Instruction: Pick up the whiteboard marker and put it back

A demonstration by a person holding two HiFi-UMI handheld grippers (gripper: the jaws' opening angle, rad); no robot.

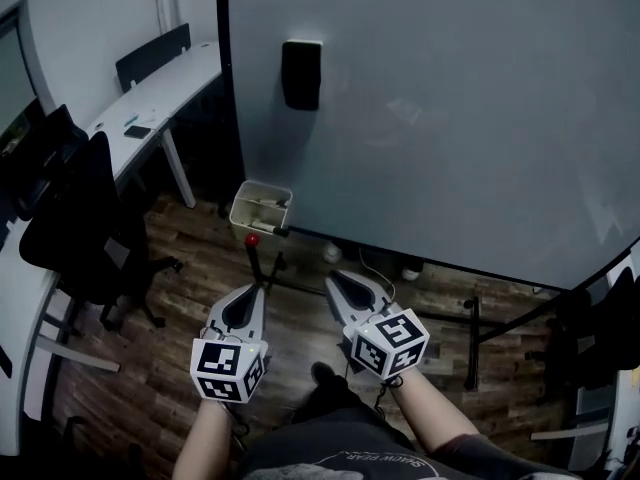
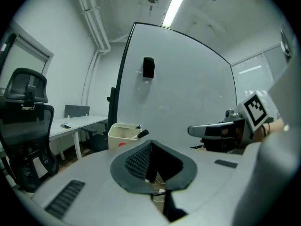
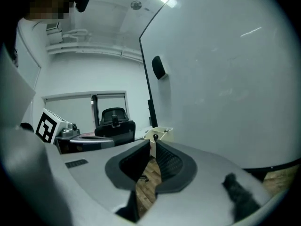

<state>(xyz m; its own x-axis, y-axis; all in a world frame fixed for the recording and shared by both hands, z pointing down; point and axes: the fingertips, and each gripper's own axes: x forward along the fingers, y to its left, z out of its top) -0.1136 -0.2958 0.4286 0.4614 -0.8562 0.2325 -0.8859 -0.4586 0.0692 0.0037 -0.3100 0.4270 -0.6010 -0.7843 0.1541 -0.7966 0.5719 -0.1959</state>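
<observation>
A white tray (image 1: 261, 206) hangs at the lower left corner of the whiteboard (image 1: 450, 108). A black-ended whiteboard marker (image 1: 273, 231) sticks out at the tray's near edge. My left gripper (image 1: 252, 290) is shut and holds nothing, below the tray and apart from it. My right gripper (image 1: 332, 278) is beside it to the right, also shut and holding nothing. In the left gripper view the tray (image 2: 123, 132) and marker (image 2: 142, 133) lie ahead, just left of the shut tips (image 2: 150, 143). In the right gripper view the tray (image 3: 160, 133) stands straight beyond the shut tips (image 3: 152, 141).
A black eraser (image 1: 301, 73) is stuck high on the board. A small red round thing (image 1: 252, 239) sits just under the tray. The board's black stand legs (image 1: 470, 323) cross the wooden floor. A black office chair (image 1: 90, 218) and a white desk (image 1: 150, 93) stand at the left.
</observation>
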